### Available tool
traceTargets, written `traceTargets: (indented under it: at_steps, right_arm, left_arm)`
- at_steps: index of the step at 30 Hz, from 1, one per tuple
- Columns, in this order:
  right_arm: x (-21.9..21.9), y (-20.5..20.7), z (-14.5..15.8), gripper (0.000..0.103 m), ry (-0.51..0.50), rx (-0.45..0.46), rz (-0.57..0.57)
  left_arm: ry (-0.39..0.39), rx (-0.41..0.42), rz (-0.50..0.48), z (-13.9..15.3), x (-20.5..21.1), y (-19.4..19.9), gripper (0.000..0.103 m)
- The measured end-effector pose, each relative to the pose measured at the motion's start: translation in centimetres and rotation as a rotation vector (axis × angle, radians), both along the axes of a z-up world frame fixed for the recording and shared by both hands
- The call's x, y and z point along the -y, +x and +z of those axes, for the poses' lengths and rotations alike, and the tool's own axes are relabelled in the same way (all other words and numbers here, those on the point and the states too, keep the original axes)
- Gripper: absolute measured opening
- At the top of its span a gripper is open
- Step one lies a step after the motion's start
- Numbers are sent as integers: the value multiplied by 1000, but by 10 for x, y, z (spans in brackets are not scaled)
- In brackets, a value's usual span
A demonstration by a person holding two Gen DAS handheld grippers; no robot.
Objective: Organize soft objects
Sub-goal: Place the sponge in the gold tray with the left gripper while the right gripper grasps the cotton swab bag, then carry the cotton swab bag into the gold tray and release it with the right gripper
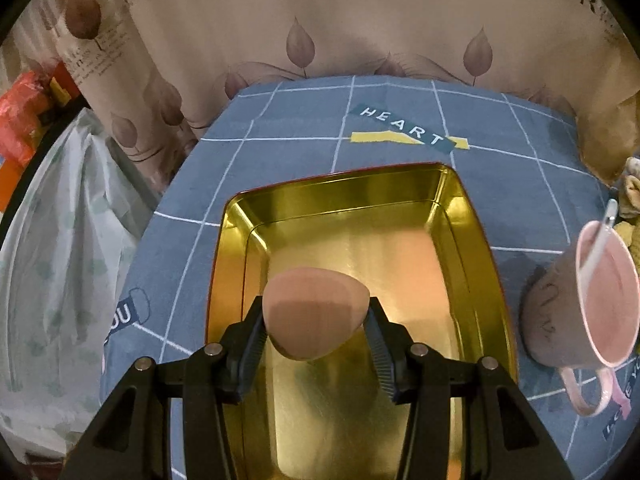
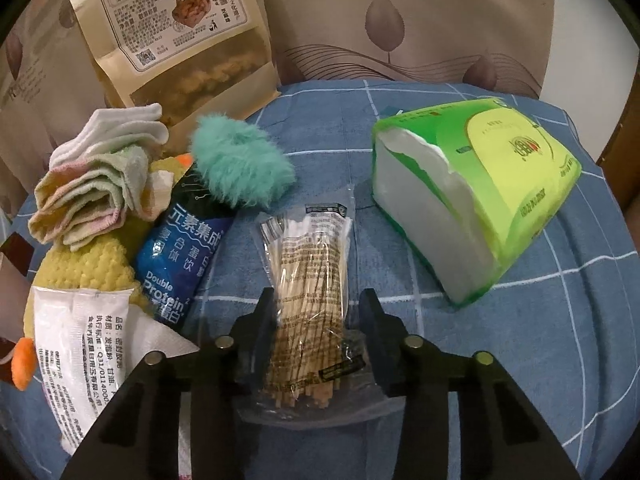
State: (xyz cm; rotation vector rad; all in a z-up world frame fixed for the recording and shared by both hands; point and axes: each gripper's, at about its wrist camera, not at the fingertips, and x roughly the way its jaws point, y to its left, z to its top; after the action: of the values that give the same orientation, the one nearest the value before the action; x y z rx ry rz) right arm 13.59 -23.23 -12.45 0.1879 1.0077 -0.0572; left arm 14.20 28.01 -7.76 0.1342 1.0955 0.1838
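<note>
Placing step judged in hand: pink sponge point(image 1: 316, 312) is pinched in the left claw point(image 1: 316, 326), held over the gold tin tray point(image 1: 472, 240) on the table point(image 1: 288, 120). Next, release into the tray is called for. Right claw point(image 2: 316, 312) is spread wide astride a cotton swab packet point(image 2: 308, 280), nothing gripped.

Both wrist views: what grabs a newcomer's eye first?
In the left view, the shiny gold tin fills the middle of the blue checked cloth, with the left gripper pinching a pink makeup sponge above it. In the right view, the bright green tissue pack sits far right, and a fluffy teal puff lies left of centre.
</note>
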Motion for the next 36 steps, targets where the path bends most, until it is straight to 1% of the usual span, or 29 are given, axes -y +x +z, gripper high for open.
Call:
traceTargets:
  at_steps: [5,10,17,19,22,25,29,32,36]
  right_arm:
    - [-3,-5,5,33,-4,-7,-1]
    - [-6,-12,10,32,-3,-5,-8]
    - [-4,-21,20,32,-9,15,-24]
    - [-3,-23,25,32,-11,24,-29]
    - [-3,-24,32,32,-20,38,-32]
    - [-4,-28,38,32,-29,49,-33]
    - [-7,-33,47,32,-30,64,-36]
    - [-11,-37,56,32,-31,77,-28]
    - [-18,-43,65,31,-35,93,-17]
  left_arm:
    - [19,-20,-21,-7,-2,12,49]
    - [25,-41,-36,-14,-4,22,50]
    - [30,-67,-26,-24,-10,31,52]
    - [27,-74,-15,-26,-14,32,53]
    - [11,-82,-12,-27,-18,31,59]
    - [2,-75,-27,-24,-18,30,63]
    - [-19,-50,-18,-15,-20,23,63]
    - [-7,-17,-13,-4,-18,13,63]
    - [-42,34,34,10,-15,-5,63]
